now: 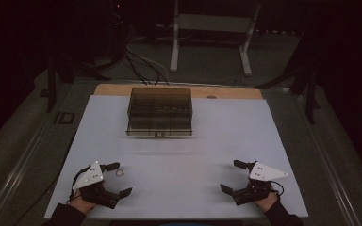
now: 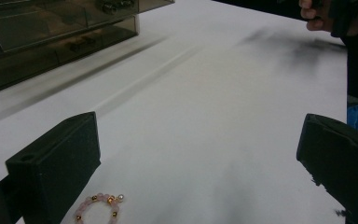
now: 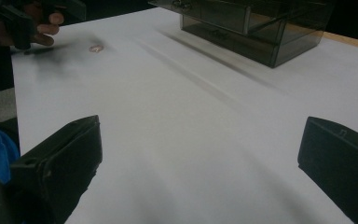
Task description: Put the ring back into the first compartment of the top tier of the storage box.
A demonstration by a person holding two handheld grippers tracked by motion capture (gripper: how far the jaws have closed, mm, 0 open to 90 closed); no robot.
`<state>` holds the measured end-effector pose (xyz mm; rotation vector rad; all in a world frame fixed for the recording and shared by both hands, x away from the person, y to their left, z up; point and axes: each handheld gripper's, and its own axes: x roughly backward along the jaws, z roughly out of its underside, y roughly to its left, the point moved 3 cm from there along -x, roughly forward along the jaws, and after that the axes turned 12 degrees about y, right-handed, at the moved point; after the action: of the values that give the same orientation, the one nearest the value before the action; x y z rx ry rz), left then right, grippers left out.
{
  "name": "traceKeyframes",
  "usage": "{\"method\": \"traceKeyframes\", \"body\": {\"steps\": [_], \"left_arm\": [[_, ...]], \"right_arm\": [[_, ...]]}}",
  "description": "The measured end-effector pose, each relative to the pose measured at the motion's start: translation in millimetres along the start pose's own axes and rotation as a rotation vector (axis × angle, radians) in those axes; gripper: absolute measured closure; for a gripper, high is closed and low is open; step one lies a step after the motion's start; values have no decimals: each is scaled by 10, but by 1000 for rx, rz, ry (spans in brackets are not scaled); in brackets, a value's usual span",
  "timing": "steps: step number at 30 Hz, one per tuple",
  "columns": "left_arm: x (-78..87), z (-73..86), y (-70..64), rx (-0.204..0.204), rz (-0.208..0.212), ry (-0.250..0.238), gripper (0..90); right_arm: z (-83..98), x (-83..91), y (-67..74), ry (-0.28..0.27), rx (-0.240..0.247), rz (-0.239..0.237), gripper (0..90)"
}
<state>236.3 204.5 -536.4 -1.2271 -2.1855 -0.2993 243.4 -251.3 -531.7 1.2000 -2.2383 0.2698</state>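
A small pink bead bracelet [image 1: 119,173] lies on the white table [image 1: 179,155], just right of my left gripper [image 1: 118,178]. In the left gripper view the bracelet [image 2: 97,210] sits beside the left jaw, and my left gripper [image 2: 200,158] stands open with nothing between its jaws. My right gripper [image 1: 232,176] rests near the table's front right, also open and holding nothing; in its own view my right gripper [image 3: 200,154] has wide-apart jaws and the bracelet [image 3: 96,48] shows far off. A smoky transparent drawer box [image 1: 160,111] stands at the back centre, its drawers closed.
The drawer box [image 2: 51,32] holds small dark items. The table's wooden back edge [image 1: 235,92] borders a dark floor with cables [image 1: 141,66] and a desk frame [image 1: 212,37]. A wide bare stretch of white table lies between the grippers and the box [image 3: 256,28].
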Motion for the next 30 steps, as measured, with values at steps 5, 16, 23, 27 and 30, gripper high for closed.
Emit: {"method": "traceKeyframes", "body": {"steps": [5,16,23,27,30], "left_arm": [[-3,-2,-15,-7,6,4,10],[-4,-73,-96,-49,33,14,10],[7,-199,-147,-90,68,29,10],[20,-268,-166,-109,82,36,10],[43,-319,-173,-118,87,34,10]], "right_arm": [[-1,7,0,-3,0,0,0],[-6,4,10,-7,-2,-1,0],[-19,25,15,-28,-10,0,0],[-23,30,18,-33,-8,2,0],[-27,33,26,-34,-7,2,0]]}}
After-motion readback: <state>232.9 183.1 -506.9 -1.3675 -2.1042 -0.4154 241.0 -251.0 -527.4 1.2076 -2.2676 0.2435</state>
